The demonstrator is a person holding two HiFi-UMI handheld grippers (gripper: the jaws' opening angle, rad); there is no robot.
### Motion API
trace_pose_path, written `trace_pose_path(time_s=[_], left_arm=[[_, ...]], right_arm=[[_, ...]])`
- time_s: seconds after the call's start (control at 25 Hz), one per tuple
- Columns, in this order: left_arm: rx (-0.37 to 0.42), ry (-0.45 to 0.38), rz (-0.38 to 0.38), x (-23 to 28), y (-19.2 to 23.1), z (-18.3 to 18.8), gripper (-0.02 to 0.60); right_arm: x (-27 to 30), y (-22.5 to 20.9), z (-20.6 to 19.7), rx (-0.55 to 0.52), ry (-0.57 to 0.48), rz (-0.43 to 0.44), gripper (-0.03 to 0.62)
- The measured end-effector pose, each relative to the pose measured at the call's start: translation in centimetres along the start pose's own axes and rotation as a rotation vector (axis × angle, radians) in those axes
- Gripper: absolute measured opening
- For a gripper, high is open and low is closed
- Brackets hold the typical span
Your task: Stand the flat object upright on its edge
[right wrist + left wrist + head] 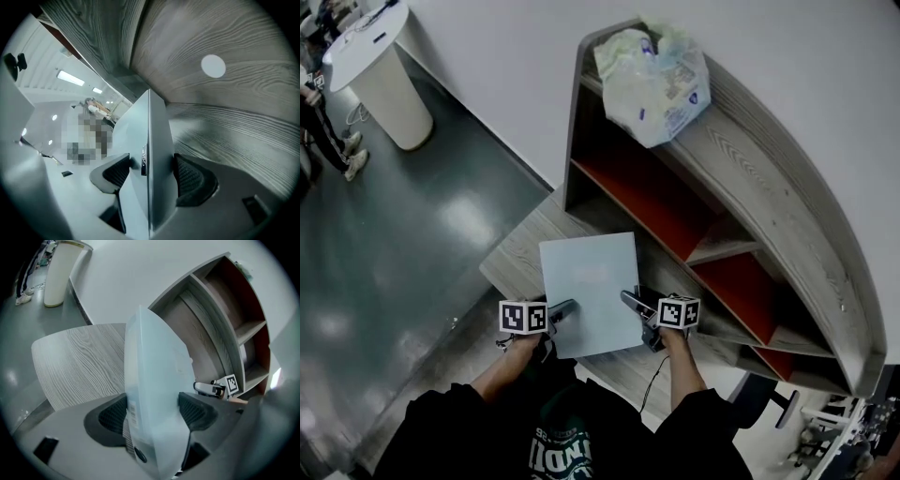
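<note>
While a plastic bag [653,82] sits atop the shelf unit [741,150] behind the desk [516,258], the left gripper [565,307] and right gripper [630,300] each clamp the pale flat panel [591,281] above it, broad face up, long axis pointing toward the shelf unit.

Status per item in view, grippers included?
flat object: clamped at both side edges, broad face toward the head camera, not yet stood on edge.
left gripper: shut on flat object.
right gripper: shut on flat object.
plastic bag: bunched, sitting on top of the shelf unit.
</note>
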State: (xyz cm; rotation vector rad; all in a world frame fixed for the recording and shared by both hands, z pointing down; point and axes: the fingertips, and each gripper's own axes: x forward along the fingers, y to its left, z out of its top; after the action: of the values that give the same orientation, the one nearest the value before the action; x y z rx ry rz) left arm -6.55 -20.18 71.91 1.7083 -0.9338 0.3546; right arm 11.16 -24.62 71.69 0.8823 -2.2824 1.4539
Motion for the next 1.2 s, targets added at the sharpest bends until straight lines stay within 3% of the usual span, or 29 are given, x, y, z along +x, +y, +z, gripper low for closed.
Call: trace_pose_path(time_s=[0.64,1.2], left_arm=[[0.236,0.007,-0.025,-3.0,-1.1,0.1,0.351],[0.485,0.009,-0.030,-4.4,-3.4,0.3,0.350]], right_arm=[[-1.9,3.8,-1.6,-0.119,-0.038,-0.010,0.282],[-4.7,5.6,-2.9,-0.236,-0.059,-0.071,0.281]])
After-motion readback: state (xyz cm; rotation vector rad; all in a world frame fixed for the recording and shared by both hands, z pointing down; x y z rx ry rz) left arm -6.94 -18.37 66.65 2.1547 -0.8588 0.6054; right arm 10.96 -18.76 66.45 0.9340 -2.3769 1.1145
